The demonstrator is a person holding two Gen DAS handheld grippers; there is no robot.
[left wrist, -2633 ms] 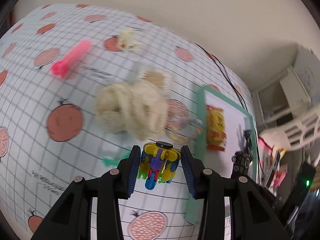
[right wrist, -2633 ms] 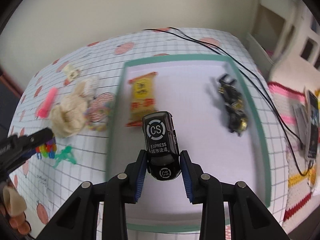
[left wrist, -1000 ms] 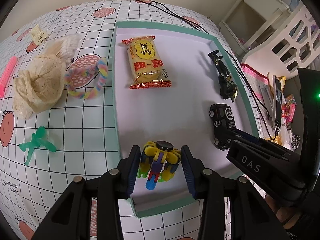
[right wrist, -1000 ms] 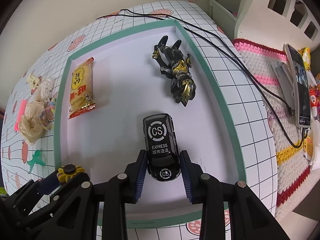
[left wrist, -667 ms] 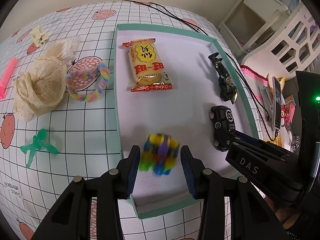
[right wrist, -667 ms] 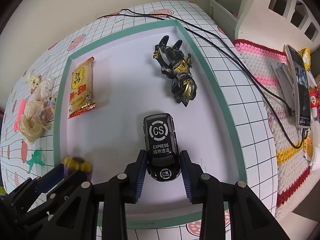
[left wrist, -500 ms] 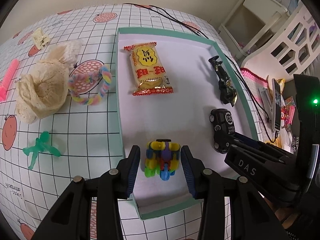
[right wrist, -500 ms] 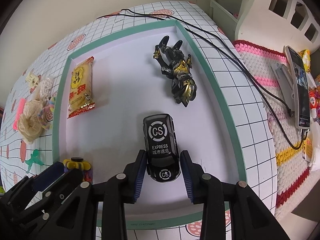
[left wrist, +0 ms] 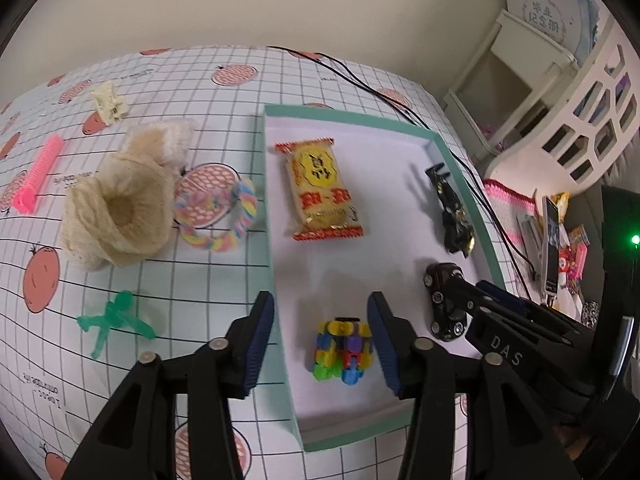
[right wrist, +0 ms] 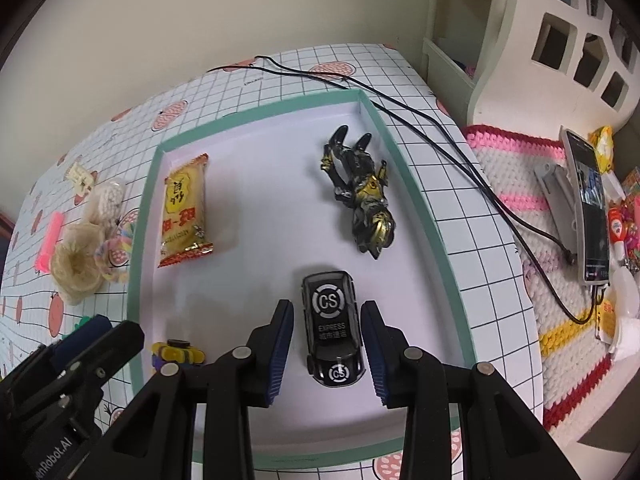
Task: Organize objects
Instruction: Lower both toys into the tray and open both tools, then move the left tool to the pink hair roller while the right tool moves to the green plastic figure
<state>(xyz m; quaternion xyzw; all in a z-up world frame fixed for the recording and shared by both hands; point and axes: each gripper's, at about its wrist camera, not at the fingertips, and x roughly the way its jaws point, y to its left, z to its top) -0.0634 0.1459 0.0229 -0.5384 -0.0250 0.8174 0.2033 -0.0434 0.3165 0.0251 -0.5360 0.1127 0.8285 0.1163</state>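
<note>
Multicoloured block toy (left wrist: 343,345) resting in tray (left wrist: 276,216), left gripper (left wrist: 320,322) jaws apart beside it; best lifted straight up, clear of the rim. Black toy car (right wrist: 333,326) lying between right gripper (right wrist: 327,336) jaws, parted, untouched; same straight retreat advised.

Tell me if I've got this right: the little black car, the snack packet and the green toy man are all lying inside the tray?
Not quite. The green toy man lies outside the tray, on the checked tablecloth, as the left wrist view shows. The little black car and the snack packet are inside.
</note>
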